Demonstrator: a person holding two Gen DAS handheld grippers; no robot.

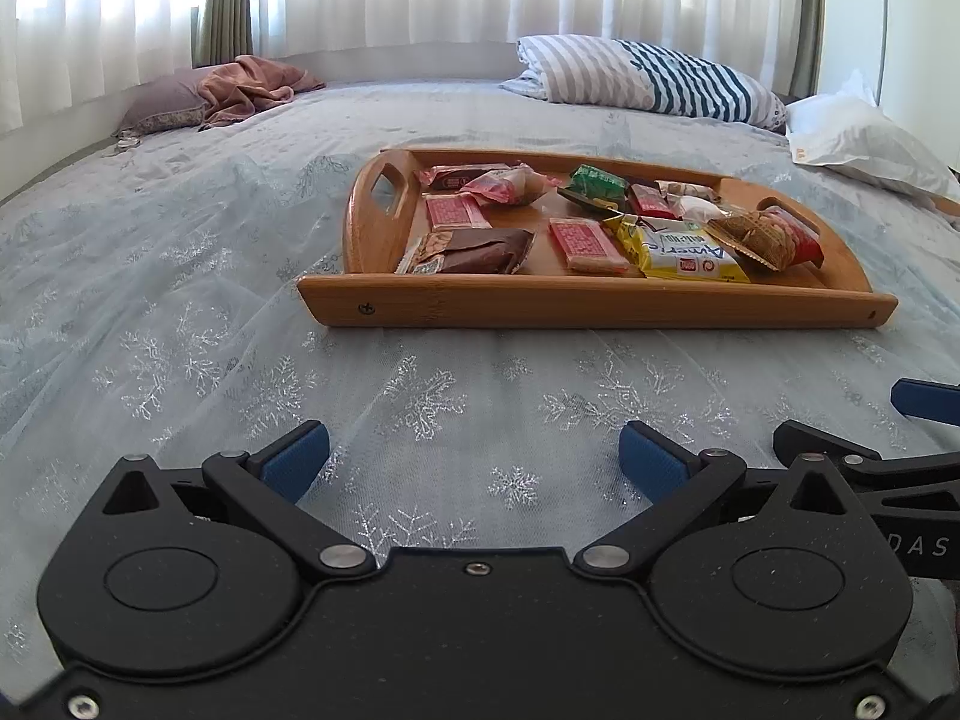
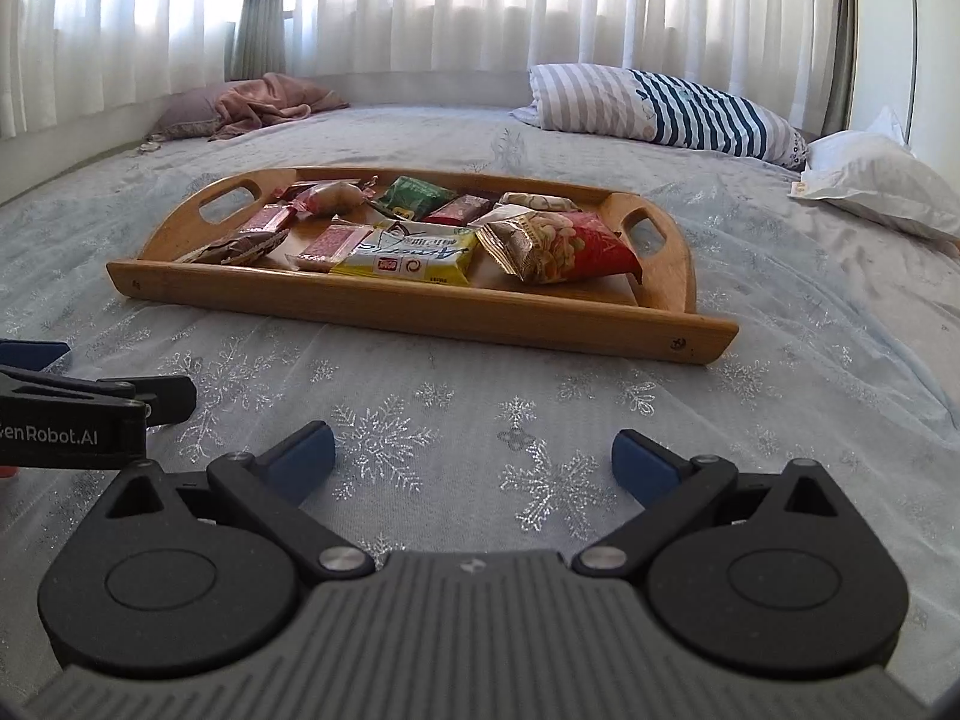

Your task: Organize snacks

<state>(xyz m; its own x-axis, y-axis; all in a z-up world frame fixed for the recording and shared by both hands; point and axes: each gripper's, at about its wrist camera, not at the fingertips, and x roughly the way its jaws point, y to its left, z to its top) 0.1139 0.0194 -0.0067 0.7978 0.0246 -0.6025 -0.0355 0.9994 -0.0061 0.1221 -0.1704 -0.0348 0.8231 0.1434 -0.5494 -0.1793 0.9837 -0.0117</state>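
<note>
Snowflake bedspread (image 1: 180,300), wooden tray (image 1: 588,300) of crinkled snack packets (image 1: 690,252) — both grippers' jaws wide, empty

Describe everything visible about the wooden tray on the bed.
The honey-brown wooden serving tray looks like bamboo. It has a low raised rim, straight along the near side with a screw at each near corner, and curved ends, each with a cut-out handle slot. It lies flat on the pale blue snowflake-patterned bedspread, ahead of both grippers and untouched by them. Wrapped snacks lie loose across its floor, among them a yellow packet and a red nut bag.
</note>
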